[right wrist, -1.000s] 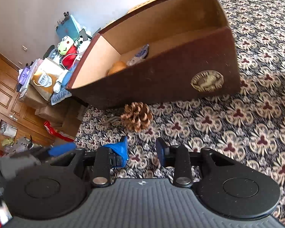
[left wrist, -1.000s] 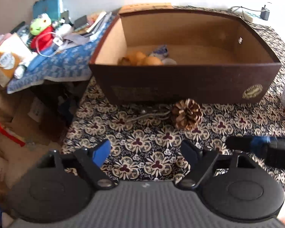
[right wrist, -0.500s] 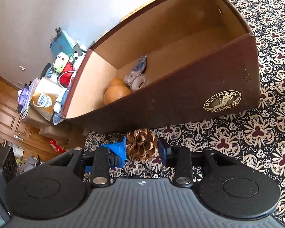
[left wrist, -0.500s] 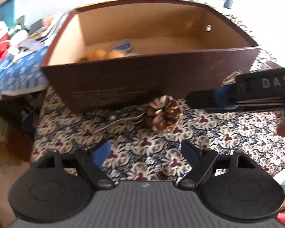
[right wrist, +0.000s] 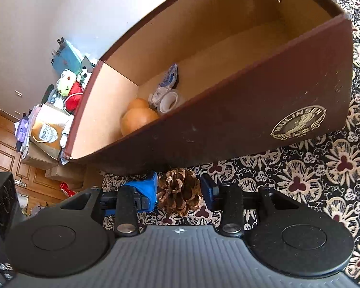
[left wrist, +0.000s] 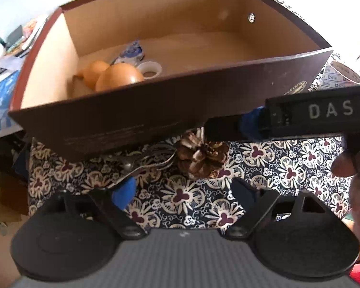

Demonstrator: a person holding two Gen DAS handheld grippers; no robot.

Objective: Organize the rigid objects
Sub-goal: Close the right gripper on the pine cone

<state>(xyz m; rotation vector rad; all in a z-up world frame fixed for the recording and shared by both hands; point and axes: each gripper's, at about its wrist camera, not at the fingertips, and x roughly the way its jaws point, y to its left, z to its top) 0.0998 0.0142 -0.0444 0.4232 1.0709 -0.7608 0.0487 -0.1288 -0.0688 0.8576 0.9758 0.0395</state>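
Observation:
A brown pine cone (left wrist: pixel 201 154) lies on the patterned cloth just in front of the open brown box (left wrist: pixel 156 110). In the right wrist view the pine cone (right wrist: pixel 180 192) sits between the blue pads of my right gripper (right wrist: pixel 180 187), whose jaws stand open on either side of it, close to its scales. In the left wrist view my right gripper reaches in from the right over the cone. My left gripper (left wrist: pixel 182 192) is open and empty, a little in front of the cone. A metal fork (left wrist: pixel 141 165) lies left of the cone.
The box holds two orange gourds (left wrist: pixel 117 75), a tape roll (left wrist: pixel 150 68) and a blue-white packet (left wrist: pixel 132 51). The box's front wall (right wrist: pixel 228 124) rises right behind the cone. A cluttered side table with toys (right wrist: pixel 67 88) stands at the left. A paper cup (left wrist: pixel 340 76) is at the right.
My right gripper has moved forward until the pine cone lies between its open pads. My left gripper has come closer to the box and cone.

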